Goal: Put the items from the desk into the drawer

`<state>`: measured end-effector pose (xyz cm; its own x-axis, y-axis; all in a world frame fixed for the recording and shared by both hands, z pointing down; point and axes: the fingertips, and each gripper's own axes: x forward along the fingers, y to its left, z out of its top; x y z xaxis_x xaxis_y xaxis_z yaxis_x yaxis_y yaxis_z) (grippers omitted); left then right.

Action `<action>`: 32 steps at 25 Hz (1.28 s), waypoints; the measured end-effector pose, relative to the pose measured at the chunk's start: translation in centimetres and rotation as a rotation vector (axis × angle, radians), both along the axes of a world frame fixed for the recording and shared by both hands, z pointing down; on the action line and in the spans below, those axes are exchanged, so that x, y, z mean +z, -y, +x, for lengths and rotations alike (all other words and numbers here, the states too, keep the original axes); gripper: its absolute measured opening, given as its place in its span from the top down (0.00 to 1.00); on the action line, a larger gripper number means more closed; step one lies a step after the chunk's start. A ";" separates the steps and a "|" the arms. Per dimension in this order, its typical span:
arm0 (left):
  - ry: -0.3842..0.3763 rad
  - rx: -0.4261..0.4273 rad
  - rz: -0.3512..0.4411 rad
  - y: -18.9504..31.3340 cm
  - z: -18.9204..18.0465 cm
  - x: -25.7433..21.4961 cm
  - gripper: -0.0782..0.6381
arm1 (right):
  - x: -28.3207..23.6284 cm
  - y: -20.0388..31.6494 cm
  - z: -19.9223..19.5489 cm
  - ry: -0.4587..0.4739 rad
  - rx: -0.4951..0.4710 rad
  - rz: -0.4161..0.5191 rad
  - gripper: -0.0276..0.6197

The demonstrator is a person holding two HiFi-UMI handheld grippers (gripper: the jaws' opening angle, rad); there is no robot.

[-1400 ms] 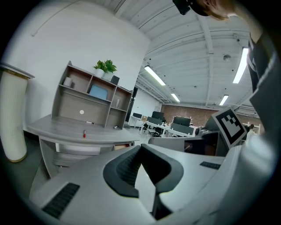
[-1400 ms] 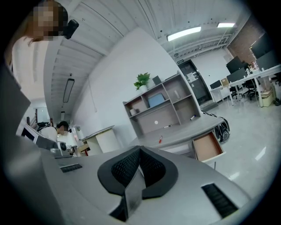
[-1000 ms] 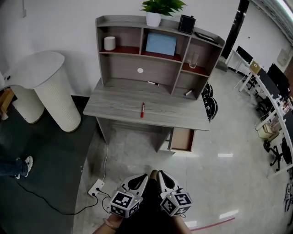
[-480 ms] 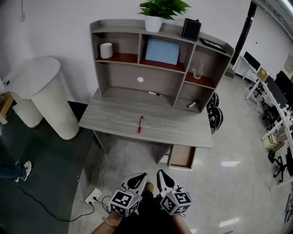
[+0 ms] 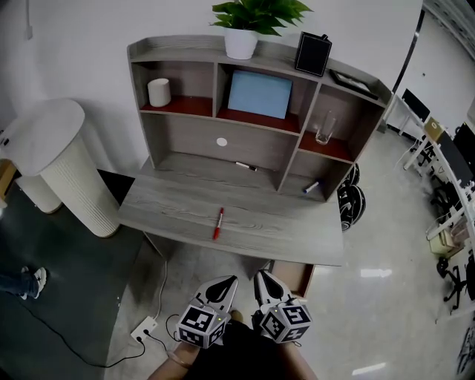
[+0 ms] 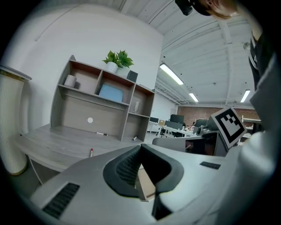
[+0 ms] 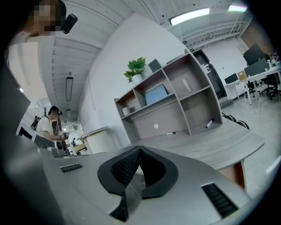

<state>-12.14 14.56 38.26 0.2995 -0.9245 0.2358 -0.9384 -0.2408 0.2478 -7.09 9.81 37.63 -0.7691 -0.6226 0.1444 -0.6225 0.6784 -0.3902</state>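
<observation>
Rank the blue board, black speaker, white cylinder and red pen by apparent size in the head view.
1. blue board
2. black speaker
3. white cylinder
4. red pen, roughly as long as the cylinder is tall, but far thinner

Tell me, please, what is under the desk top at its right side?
An open wooden drawer sticks out below the desk top. Only a narrow part shows; the desk top covers the rest, so its contents cannot be seen.

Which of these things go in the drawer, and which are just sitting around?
Job: red pen, black pen, blue marker, drawer.
Lying about: plant, speaker, glass, white cylinder, power strip.
</observation>
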 end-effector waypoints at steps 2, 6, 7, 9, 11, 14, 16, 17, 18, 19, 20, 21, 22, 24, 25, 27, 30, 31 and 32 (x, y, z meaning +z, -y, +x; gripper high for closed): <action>0.001 -0.007 0.001 1.6 -0.1 0.2 0.85 | 0.1 1.7 -0.1 0.000 -0.005 0.004 0.92; 0.000 -0.018 0.002 4.5 -0.1 0.4 0.85 | 0.3 4.5 0.0 0.000 -0.017 0.002 0.92; 0.001 -0.020 0.003 5.1 0.0 0.5 0.85 | 0.3 5.2 0.1 0.002 -0.018 0.000 0.92; 0.001 -0.024 0.005 6.3 0.0 0.6 0.85 | 0.4 6.3 0.1 0.007 -0.018 -0.007 0.92; 0.001 -0.029 0.003 7.0 0.1 0.8 0.85 | 0.7 7.2 0.1 0.009 -0.021 -0.016 0.92; -0.002 -0.049 -0.014 7.2 -0.1 1.6 0.85 | 1.6 7.6 -0.2 0.008 -0.031 -0.041 0.92; -0.006 -0.072 -0.030 6.9 -0.7 2.2 0.85 | 2.3 7.6 -0.6 0.000 -0.041 -0.060 0.92; -0.009 -0.085 -0.037 6.7 -1.1 2.5 0.85 | 2.6 7.5 -0.9 -0.008 -0.048 -0.068 0.92; -0.012 -0.099 -0.044 6.6 -1.6 2.7 0.85 | 2.9 7.4 -1.2 -0.017 -0.056 -0.074 0.92; -0.017 -0.113 -0.051 6.4 -2.1 2.9 0.85 | 3.1 7.3 -1.6 -0.024 -0.064 -0.079 0.92; -0.023 -0.126 -0.056 6.4 -2.6 3.0 0.85 | 3.3 7.2 -2.0 -0.029 -0.071 -0.082 0.92; -0.029 -0.135 -0.059 6.3 -3.0 3.1 0.85 | 3.4 7.0 -2.3 -0.031 -0.077 -0.086 0.92; -0.033 -0.138 -0.062 6.4 -3.2 3.2 0.85 | 3.5 7.0 -2.7 -0.031 -0.081 -0.090 0.92; -0.035 -0.134 -0.066 6.8 -3.7 3.4 0.85 | 3.7 7.2 -3.5 -0.032 -0.088 -0.099 0.92; -0.036 -0.129 -0.068 7.0 -3.9 3.5 0.85 | 3.7 7.4 -3.8 -0.034 -0.089 -0.103 0.92; -0.039 -0.115 -0.076 7.7 -4.5 3.7 0.85 | 3.8 7.7 -4.5 -0.038 -0.086 -0.108 0.92; -0.039 -0.083 -0.087 9.5 -5.9 3.8 0.85 | 3.8 8.5 -5.7 -0.041 -0.066 -0.116 0.92; -0.036 -0.071 -0.087 10.2 -6.4 3.6 0.85 | 3.7 8.9 -6.1 -0.042 -0.056 -0.119 0.92; -0.034 -0.058 -0.087 10.9 -7.0 3.5 0.85 | 3.6 9.3 -6.5 -0.044 -0.044 -0.121 0.92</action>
<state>-19.11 3.65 41.71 0.2556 -0.9170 0.3061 -0.9408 -0.1630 0.2972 -13.59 0.46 41.27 -0.7866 -0.5643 0.2505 -0.6114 0.6551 -0.4439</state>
